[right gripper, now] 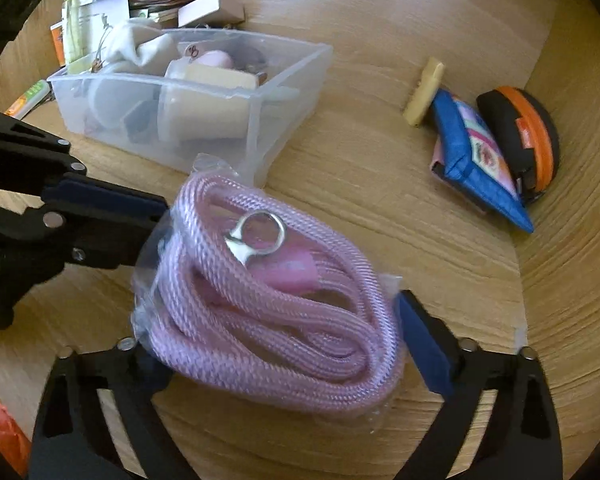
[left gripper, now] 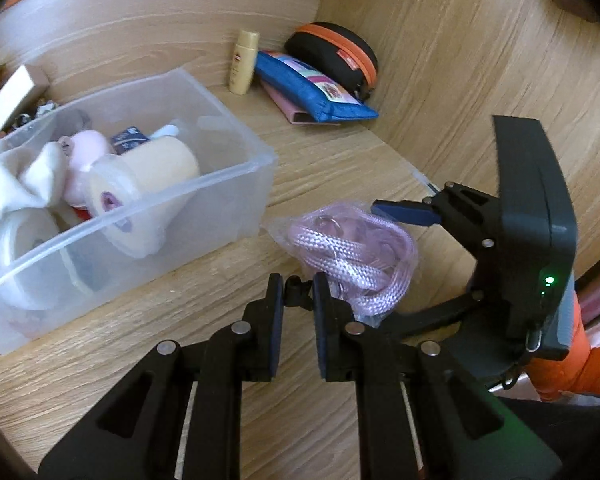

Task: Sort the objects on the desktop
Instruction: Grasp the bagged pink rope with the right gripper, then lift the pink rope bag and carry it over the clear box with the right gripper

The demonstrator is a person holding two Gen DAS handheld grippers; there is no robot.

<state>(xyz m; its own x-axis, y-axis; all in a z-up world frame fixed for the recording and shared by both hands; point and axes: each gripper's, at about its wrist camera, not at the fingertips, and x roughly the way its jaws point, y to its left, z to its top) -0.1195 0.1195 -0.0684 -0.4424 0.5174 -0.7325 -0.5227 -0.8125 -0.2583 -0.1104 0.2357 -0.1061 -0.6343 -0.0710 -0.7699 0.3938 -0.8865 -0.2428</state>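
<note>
In the right wrist view a coil of pink braided cord in a clear plastic bag [right gripper: 272, 312] fills the centre and lower middle of the frame, with a silver clasp ring [right gripper: 260, 236] lying on top of the coil. The right gripper [right gripper: 284, 352] stands wide, its blue-padded fingers [right gripper: 424, 344] pressed against the bag's right edge and the other finger tucked under the bag's lower left, so the bundle sits between them and is held. From the left edge of the same view the left gripper [right gripper: 156, 208] reaches in, its blue pad touching the bag's upper left corner. In the left wrist view that gripper [left gripper: 296, 292], at lower centre, shows its fingers [left gripper: 274, 300] drawn close together with only a narrow gap; a small dark piece sits in the gap, and whether it pinches the bag's plastic edge cannot be told. The cord [left gripper: 352, 256] lies just right of centre there, on the wooden desk [left gripper: 204, 304]. A clear plastic bin [left gripper: 236, 172] of rolls and soft items sits at the left, near the bag. At the upper middle lie a small yellow bottle [left gripper: 244, 60], a blue pouch [left gripper: 312, 88] and a black case with an orange zip [left gripper: 336, 56].
</note>
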